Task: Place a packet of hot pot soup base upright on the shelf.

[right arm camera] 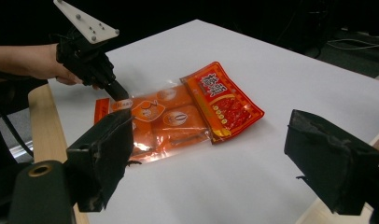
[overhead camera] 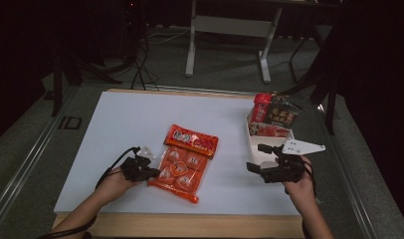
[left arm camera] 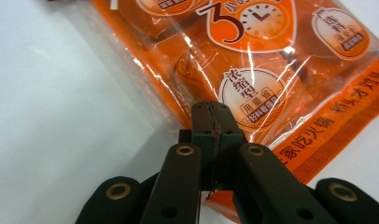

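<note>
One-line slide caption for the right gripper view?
Open right gripper faces the orange packet on the white table; the left gripper pinches its edge.

The room is dim; light falls mainly on the white counter. Glare streaks the packet's clear wrap. The nearest claw parts look soft.

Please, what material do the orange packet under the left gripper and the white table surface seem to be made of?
The orange clear-windowed packet looks like thin glossy plastic film: it wrinkles, shows bright glare streaks, and smaller portions show through it. The white table surface seems a smooth matte board, with no glare; its wooden-looking front edge suggests a laminated top, though this is uncertain. The left gripper is shut on the packet's edge.
</note>
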The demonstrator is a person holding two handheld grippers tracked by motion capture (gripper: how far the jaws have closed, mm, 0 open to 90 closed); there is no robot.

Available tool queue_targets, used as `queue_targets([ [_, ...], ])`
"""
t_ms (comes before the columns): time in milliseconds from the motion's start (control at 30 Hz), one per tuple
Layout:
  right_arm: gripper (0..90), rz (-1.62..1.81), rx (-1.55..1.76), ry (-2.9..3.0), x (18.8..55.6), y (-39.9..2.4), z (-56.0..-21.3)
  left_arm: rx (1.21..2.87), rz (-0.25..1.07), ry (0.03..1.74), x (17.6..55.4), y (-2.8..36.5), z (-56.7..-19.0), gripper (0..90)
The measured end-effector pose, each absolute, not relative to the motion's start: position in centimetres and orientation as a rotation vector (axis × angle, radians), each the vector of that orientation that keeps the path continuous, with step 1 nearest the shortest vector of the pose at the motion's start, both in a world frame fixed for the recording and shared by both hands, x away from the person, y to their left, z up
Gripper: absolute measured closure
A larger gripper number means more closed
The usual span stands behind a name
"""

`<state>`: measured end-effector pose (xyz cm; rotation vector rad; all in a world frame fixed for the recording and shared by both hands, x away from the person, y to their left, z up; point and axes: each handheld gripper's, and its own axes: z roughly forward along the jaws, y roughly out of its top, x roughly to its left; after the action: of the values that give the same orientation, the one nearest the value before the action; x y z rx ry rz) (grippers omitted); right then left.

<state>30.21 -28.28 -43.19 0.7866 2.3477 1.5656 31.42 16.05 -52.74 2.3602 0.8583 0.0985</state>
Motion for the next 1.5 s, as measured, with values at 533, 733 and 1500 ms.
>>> queue_targets([
  [533, 14.1, 1.492, 0.729, 2.288, 30.0, -28.0, -43.3, 2.323, -0.012, 0.788, 31.1, 13.7, -52.6, 81.7],
  [733, 13.9, 1.454, 0.737, 2.254, 29.4, -27.8, -43.3, 2.279, -0.008, 0.78, 31.8, 14.0, -51.1, 73.2],
  [1500, 10.4, 1.437, 0.773, 2.253, 28.9, -27.1, -43.4, 2.034, 0.133, 0.994, 38.1, 16.8, -50.7, 47.5],
])
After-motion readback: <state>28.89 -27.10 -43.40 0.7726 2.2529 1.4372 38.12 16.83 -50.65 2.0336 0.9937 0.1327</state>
